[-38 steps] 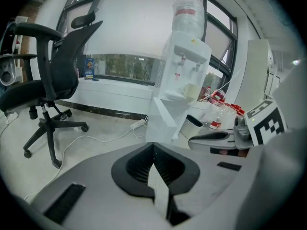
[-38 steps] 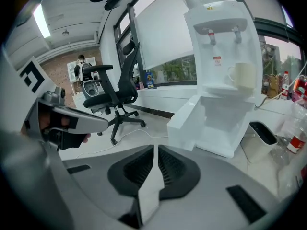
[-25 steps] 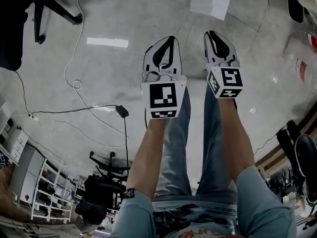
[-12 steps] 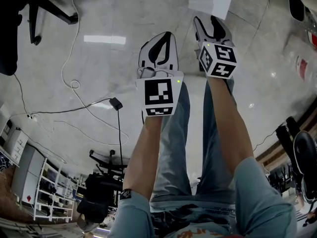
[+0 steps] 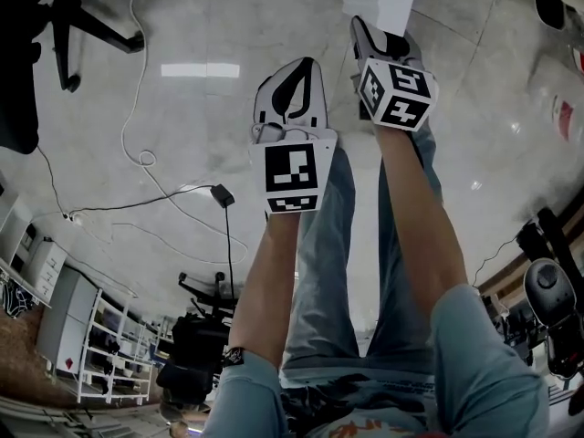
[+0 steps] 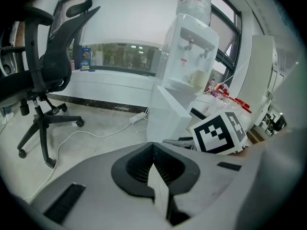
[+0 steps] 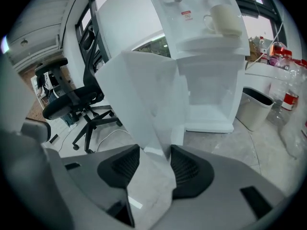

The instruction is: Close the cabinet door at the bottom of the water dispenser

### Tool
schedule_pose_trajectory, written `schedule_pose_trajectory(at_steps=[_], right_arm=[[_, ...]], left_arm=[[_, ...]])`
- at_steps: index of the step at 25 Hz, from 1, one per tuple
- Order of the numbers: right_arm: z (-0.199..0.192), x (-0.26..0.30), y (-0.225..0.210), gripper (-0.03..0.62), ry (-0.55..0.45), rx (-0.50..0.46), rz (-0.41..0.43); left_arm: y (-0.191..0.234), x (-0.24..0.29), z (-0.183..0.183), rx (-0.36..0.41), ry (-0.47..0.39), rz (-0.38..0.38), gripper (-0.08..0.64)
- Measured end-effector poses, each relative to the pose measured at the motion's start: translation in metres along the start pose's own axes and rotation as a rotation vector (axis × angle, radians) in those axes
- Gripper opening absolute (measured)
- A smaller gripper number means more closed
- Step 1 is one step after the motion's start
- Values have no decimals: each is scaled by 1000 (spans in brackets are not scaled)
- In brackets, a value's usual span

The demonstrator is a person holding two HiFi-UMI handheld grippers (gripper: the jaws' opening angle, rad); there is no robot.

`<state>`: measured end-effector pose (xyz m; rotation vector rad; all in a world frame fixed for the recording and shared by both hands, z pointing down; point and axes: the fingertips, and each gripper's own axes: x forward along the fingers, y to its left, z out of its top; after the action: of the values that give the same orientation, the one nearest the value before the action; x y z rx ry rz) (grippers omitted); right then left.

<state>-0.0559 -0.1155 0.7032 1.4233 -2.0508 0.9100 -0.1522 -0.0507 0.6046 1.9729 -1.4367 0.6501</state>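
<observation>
The cabinet door at the foot of the water dispenser stands swung wide. It fills the middle of the right gripper view, with the bare white cabinet showing to its right under the shelf that carries a cup. The right gripper is angled down at the door's lower edge. Its jaws have just been opening and now stand wide, with that edge lined up in the gap between them. The pads are not pressing on it, and I can't say if the panel is properly between them or just ahead. To my eye that is a set-up for catching the panel and swinging it back toward the cabinet. The left gripper hangs beside it with its jaws closed together on nothing, apparently just kept clear. The dispenser sits in the upper right of its view, well apart.
</observation>
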Motion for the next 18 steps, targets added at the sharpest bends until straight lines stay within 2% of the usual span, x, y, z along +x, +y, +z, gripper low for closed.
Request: schedule_pose_trajectory(at_steps=[7, 18], right_arm=[[0, -7, -15, 212, 18, -32, 14], [2, -27, -69, 204, 41, -68, 1]], left_arm=[[-18, 16, 11, 12, 13, -13, 11], [-66, 47, 28, 38, 42, -53, 11]])
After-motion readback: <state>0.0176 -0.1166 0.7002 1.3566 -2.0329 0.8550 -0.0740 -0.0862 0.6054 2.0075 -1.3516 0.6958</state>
